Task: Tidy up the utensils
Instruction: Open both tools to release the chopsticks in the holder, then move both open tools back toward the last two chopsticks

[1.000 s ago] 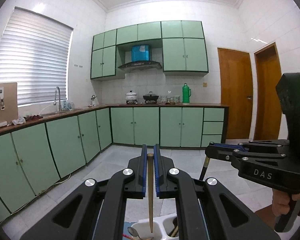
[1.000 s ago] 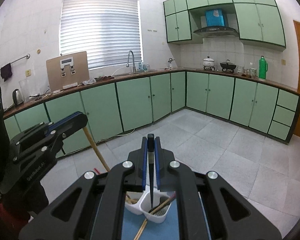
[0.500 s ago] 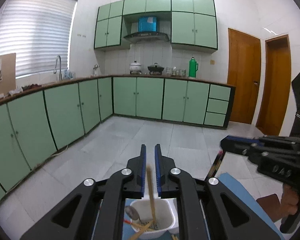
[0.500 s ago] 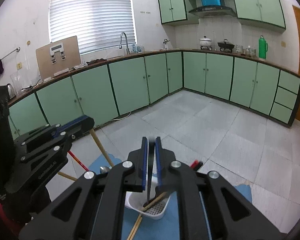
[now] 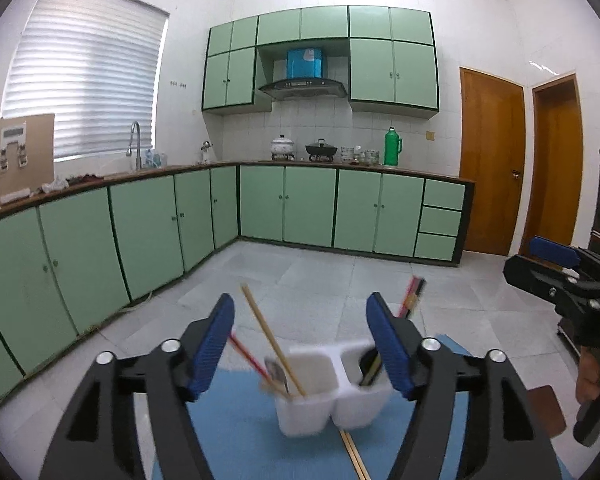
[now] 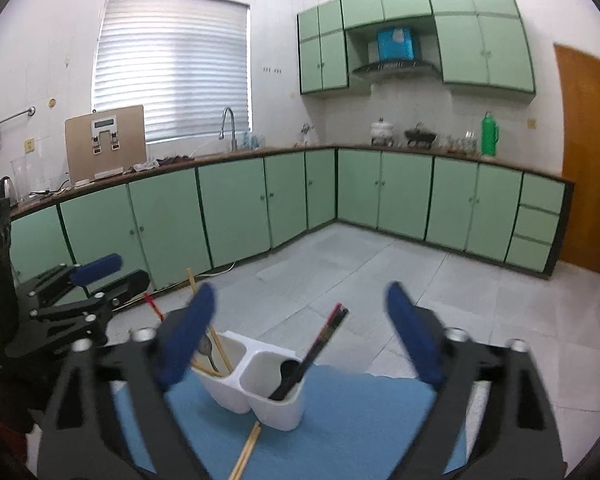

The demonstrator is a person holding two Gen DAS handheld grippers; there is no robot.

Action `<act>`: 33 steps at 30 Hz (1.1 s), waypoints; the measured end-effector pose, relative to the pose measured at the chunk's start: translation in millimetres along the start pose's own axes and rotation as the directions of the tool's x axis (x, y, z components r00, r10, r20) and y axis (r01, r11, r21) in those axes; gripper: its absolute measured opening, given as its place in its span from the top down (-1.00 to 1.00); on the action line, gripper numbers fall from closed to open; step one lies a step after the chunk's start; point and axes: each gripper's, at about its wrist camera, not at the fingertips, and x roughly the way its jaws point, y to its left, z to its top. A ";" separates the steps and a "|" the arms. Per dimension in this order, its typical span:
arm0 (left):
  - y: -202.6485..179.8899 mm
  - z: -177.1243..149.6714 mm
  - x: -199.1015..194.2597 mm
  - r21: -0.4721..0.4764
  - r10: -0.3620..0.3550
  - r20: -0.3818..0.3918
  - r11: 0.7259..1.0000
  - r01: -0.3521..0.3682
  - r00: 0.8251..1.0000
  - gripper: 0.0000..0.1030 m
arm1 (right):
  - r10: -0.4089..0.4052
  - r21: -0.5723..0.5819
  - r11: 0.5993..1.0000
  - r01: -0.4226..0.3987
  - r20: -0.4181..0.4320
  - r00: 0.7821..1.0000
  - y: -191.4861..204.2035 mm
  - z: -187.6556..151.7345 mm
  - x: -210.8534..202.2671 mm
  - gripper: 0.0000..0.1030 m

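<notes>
A white two-compartment utensil holder [image 5: 332, 396] [image 6: 256, 384] stands on a blue mat [image 5: 240, 432] [image 6: 340, 420]. Its left compartment holds wooden chopsticks [image 5: 272, 340] [image 6: 210, 332], a red chopstick and a metal spoon [image 5: 276, 372]. Its right compartment holds dark red-tipped chopsticks [image 6: 316, 348] [image 5: 410, 294]. A wooden chopstick pair [image 6: 246, 452] [image 5: 354, 456] lies on the mat in front of the holder. My left gripper [image 5: 300, 340] is open and empty just above and behind the holder; it also shows in the right wrist view [image 6: 96, 276]. My right gripper [image 6: 300, 332] is open and empty above the holder.
Green kitchen cabinets [image 5: 292, 204] line the far walls with a counter, sink and pots. Grey tiled floor [image 5: 320, 276] lies beyond the mat. Wooden doors [image 5: 492, 160] stand at the right. A brown table edge [image 5: 548, 408] shows beside the mat.
Both grippers have opened wide. The wooden chopstick left my left gripper and the dark chopstick left my right gripper; both now stand in the holder.
</notes>
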 end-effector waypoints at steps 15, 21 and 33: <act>3.6 -133.8 -40.6 -0.040 0.044 -0.219 0.998 -0.054 0.975 -0.63 | -0.061 0.140 0.986 0.086 -0.169 0.984 4.0 -147.3 -50.7 -0.88; 7.3 -187.8 -39.4 -0.071 0.042 -0.345 0.995 -0.071 0.938 -0.65 | -0.041 0.196 0.975 0.103 -0.294 0.955 12.7 -196.2 -46.5 -0.88; 16.8 -226.4 -37.4 -0.075 0.063 -0.457 0.991 -0.109 0.887 -0.65 | 0.023 0.176 0.982 0.064 -0.454 0.891 52.0 -256.6 -36.7 -0.88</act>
